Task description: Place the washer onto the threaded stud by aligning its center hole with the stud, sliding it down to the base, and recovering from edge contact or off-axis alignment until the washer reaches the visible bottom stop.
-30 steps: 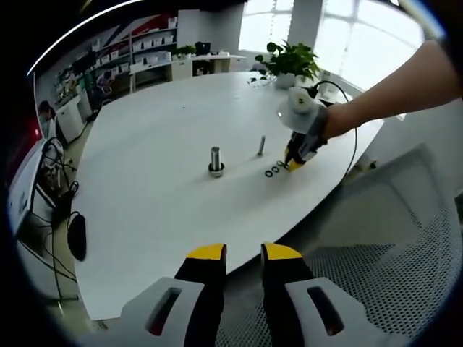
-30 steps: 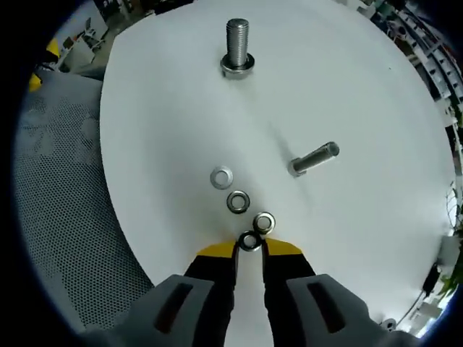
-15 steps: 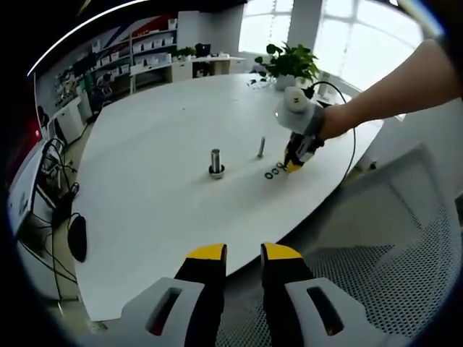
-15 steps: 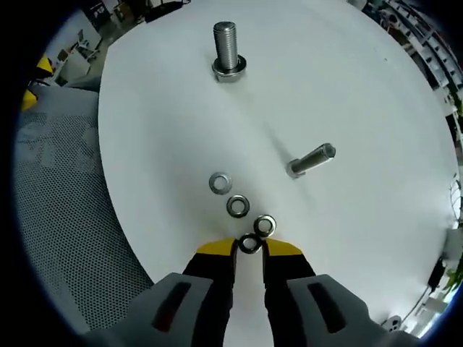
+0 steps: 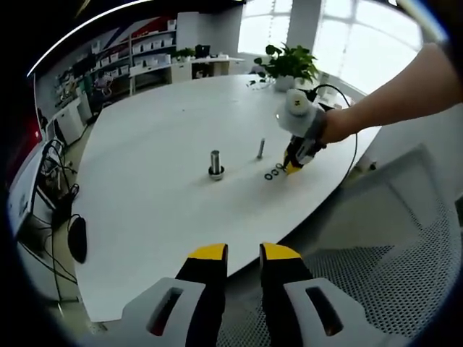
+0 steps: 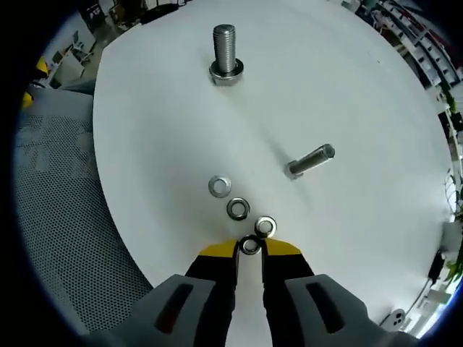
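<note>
Washer [image 6: 250, 246] sits between your right gripper [image 6: 249, 248] jaws, pinched on the table [image 6: 362, 94] | four washers, two studs: upright stud [image 6: 225, 50], second stud [image 6: 310, 160] | left gripper view: your left gripper [image 5: 243, 251] jaws narrowly parted, holding nothing, off the table edge.

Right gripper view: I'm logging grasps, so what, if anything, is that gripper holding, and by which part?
The right gripper has a small silver metal washer between its yellow-tipped jaws, gripped across its outer rim. The left gripper holds nothing.
</note>
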The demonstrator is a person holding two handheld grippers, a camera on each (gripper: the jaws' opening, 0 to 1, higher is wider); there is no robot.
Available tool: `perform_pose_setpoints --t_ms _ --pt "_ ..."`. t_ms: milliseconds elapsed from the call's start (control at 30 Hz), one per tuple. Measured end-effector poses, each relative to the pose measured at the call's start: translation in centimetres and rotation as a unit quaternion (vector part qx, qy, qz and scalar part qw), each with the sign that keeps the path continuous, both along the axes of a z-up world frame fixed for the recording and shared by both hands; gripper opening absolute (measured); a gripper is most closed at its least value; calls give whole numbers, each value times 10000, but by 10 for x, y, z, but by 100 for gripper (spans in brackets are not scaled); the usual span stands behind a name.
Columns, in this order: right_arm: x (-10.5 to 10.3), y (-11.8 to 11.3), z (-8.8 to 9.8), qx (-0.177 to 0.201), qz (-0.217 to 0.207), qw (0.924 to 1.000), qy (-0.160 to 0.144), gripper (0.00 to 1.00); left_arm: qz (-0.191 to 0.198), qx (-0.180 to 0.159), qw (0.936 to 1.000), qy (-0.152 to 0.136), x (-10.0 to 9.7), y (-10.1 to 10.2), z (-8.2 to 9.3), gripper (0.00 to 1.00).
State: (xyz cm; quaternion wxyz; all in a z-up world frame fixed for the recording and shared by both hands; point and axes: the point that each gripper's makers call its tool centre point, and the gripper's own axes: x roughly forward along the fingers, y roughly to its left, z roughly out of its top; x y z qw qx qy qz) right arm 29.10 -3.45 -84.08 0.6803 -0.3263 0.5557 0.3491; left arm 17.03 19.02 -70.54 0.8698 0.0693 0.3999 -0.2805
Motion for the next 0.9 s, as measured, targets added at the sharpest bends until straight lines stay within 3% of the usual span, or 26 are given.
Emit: perform_pose_setpoints --t_ms 400,900 --pt "-4 -3 0 26 218 9998 -26 14 -7 -18 10000 -36 1 -1 1 15" --pt "-14 -15 0 -52 -22 9998 175 14 -45 -34 10000 -52 1 -2 2 13"
